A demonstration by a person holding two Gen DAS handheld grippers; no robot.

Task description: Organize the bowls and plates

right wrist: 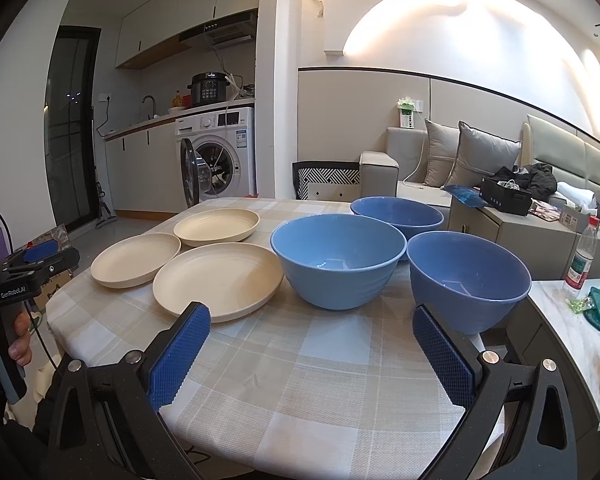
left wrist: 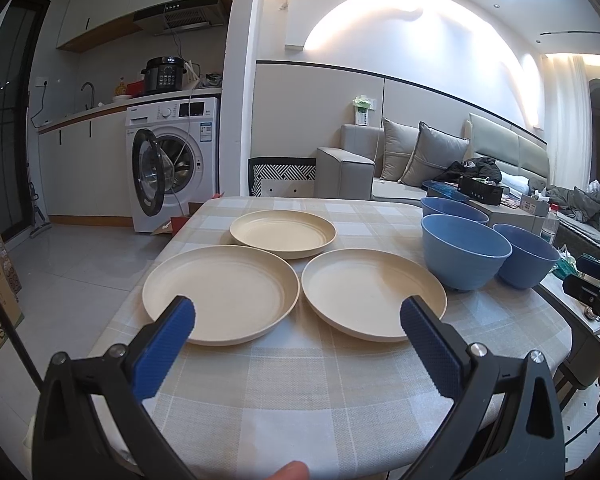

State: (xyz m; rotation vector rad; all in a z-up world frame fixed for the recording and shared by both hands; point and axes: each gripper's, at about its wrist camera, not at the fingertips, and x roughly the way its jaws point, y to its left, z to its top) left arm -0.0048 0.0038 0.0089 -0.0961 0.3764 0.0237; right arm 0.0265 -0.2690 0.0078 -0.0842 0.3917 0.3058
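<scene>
Plates (left wrist: 220,294): three round, smooth cream dishes we see on the checked tablecloth (left wrist: 300,392).
Bowls (right wrist: 338,260): three deep, ribbed blue ones beside them.
Left gripper (left wrist: 298,318): wide open, empty.
Right gripper (right wrist: 312,324): wide open, empty.

far blue bowl (left wrist: 452,206) half hidden; water bottle (left wrist: 549,224) partly hidden

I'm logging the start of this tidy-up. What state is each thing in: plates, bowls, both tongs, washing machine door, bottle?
Three cream plates: unstacked, empty.
Three blue bowls: upright, separate, empty.
Left tongs: open, holding nothing.
Right tongs: open, holding nothing.
Washing machine door: open.
Water bottle: upright, capped.
</scene>
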